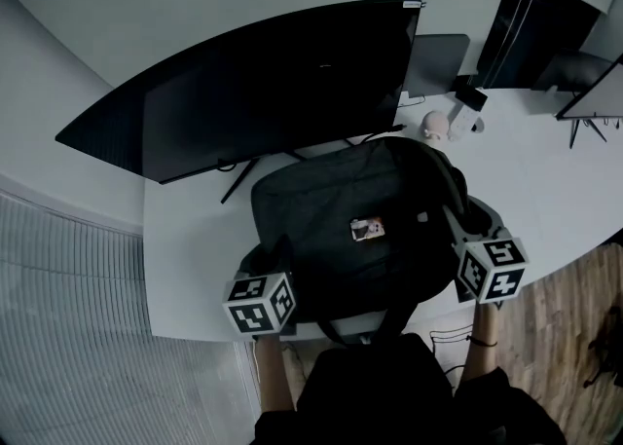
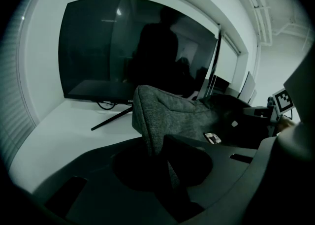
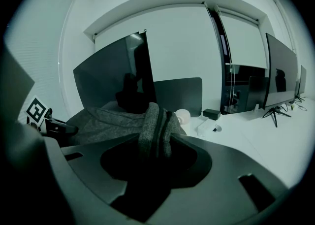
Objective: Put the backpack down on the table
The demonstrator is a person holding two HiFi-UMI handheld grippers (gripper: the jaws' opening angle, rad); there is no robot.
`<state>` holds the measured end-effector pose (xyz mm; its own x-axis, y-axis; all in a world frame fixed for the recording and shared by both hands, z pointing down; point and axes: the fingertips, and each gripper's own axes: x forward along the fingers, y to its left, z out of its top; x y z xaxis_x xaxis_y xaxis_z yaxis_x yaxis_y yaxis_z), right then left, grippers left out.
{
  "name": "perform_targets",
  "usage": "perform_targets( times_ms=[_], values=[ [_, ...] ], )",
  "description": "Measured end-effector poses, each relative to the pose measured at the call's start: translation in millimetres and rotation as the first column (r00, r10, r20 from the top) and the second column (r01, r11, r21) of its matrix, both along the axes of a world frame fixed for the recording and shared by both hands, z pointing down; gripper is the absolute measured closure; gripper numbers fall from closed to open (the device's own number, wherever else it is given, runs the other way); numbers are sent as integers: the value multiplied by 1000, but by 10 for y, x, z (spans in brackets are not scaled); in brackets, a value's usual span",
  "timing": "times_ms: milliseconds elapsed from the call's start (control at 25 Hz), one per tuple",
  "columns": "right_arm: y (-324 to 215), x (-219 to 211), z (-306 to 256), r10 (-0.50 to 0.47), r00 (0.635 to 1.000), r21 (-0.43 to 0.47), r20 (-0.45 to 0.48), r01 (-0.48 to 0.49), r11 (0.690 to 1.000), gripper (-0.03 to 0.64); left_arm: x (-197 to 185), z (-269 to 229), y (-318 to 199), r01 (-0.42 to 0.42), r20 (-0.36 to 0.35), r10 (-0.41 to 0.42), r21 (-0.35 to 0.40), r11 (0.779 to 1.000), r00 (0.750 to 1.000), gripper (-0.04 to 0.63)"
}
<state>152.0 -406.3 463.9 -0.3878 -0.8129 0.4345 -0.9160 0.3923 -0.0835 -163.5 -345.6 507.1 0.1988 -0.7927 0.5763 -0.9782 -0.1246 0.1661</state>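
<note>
A dark grey backpack point(image 1: 336, 204) with a small label point(image 1: 367, 229) lies flat over the white table point(image 1: 190, 258), in front of a monitor. I cannot tell whether its underside rests on the table. My left gripper point(image 1: 275, 263) is shut on a fold of fabric at the backpack's near-left corner point(image 2: 150, 120). At the near-right side my right gripper point(image 1: 467, 229) is shut on a thick padded fold point(image 3: 156, 123). In both gripper views the cloth fills the space between the jaws. A strap point(image 1: 394, 319) hangs over the table's front edge.
A large dark monitor point(image 1: 273, 83) on a thin-legged stand is just behind the backpack. A second screen point(image 1: 438, 58), a small round object point(image 1: 435, 124), a white device point(image 1: 465, 122) and a black box point(image 1: 472, 97) sit at the back right. Another monitor stand point(image 1: 584, 127) is far right.
</note>
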Motion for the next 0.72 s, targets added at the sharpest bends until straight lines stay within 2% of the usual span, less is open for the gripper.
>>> perform_targets(
  times_ms=[400, 720],
  values=[
    [-113, 24, 239, 7, 999, -51, -51, -9, 999, 477, -7, 222, -82, -19, 45, 21, -54, 998, 999, 522],
    [-186, 63, 409, 4, 996, -84, -93, -12, 996, 474, -29, 355, -135, 5, 97, 1, -57, 998, 995, 487]
  ],
)
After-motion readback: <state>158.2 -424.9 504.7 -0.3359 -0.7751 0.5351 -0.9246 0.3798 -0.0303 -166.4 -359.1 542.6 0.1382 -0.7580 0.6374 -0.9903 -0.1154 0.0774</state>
